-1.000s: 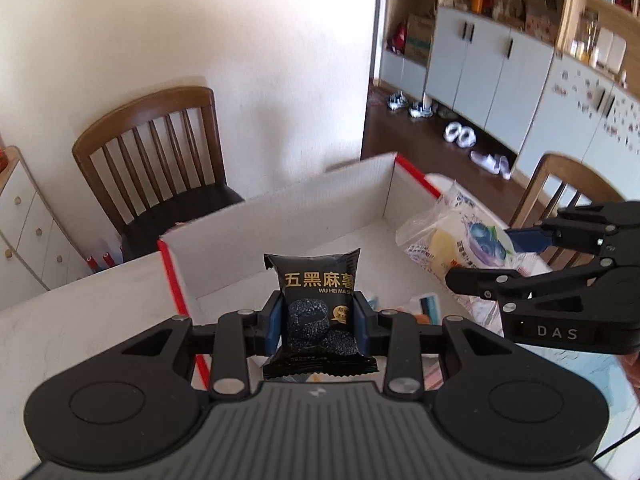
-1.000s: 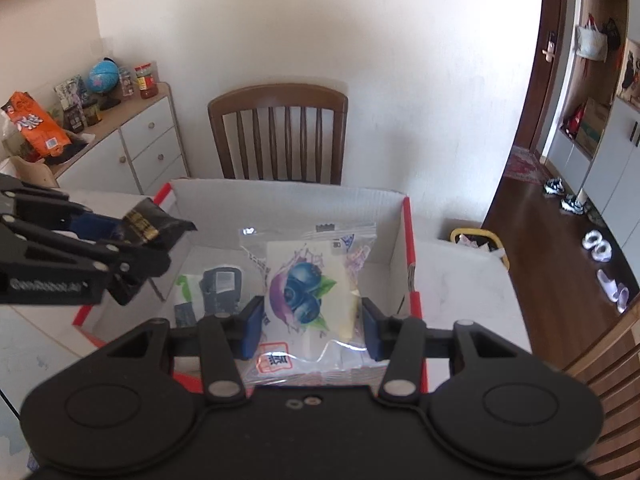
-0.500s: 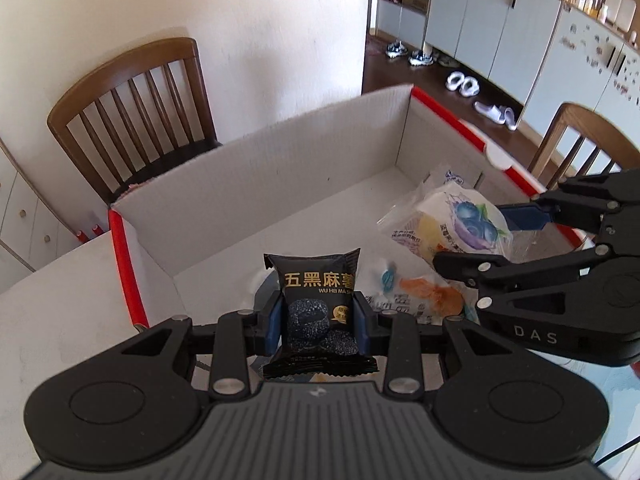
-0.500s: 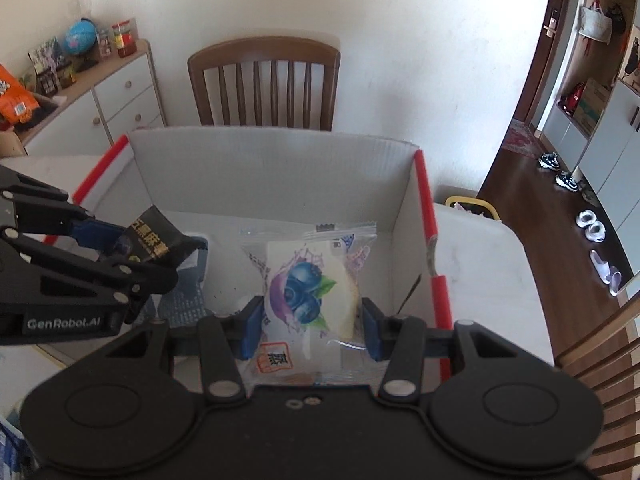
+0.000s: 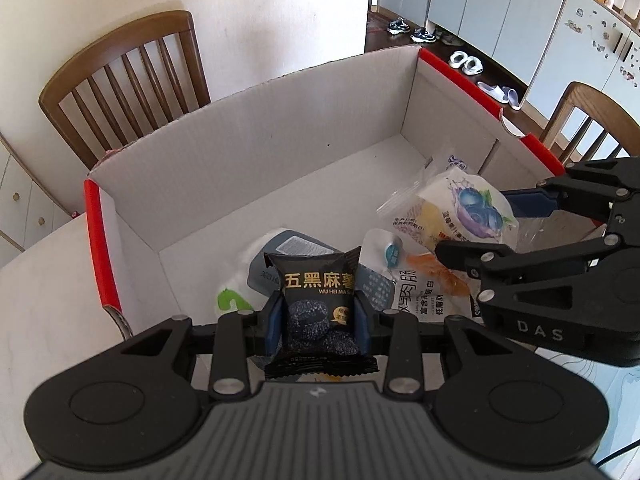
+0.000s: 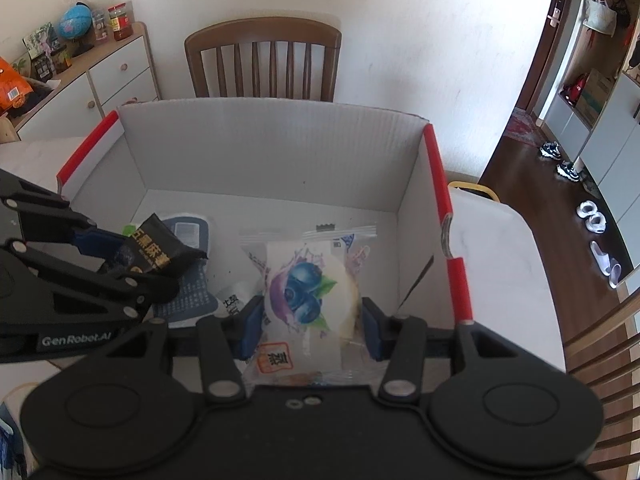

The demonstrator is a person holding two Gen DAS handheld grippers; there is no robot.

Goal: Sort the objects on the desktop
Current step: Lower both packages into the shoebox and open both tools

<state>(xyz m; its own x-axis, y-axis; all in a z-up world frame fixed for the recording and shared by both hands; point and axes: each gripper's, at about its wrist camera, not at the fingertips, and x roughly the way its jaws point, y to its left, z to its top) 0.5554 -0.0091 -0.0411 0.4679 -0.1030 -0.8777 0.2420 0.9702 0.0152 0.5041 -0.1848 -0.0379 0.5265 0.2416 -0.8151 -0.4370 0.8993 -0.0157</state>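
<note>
My left gripper (image 5: 316,314) is shut on a black snack packet with gold letters (image 5: 318,304) and holds it over the near left part of a white cardboard box with red rims (image 5: 280,132). It also shows in the right wrist view (image 6: 160,258). My right gripper (image 6: 310,318) is shut on a clear blueberry bread packet (image 6: 306,284), held over the box's near right part (image 6: 408,208). The bread packet shows in the left wrist view (image 5: 464,212) too.
In the box lie a grey-blue pouch (image 5: 296,252), a white packet with orange snack (image 5: 420,280) and a green-marked packet (image 5: 230,302). A wooden chair (image 6: 264,64) stands behind the box. A cabinet with a globe (image 6: 76,22) is at the left. White tabletop (image 5: 52,280) surrounds the box.
Both grippers have moved forward and down over the box with their packets still held. More of the box floor and the packets lying in it now shows.
</note>
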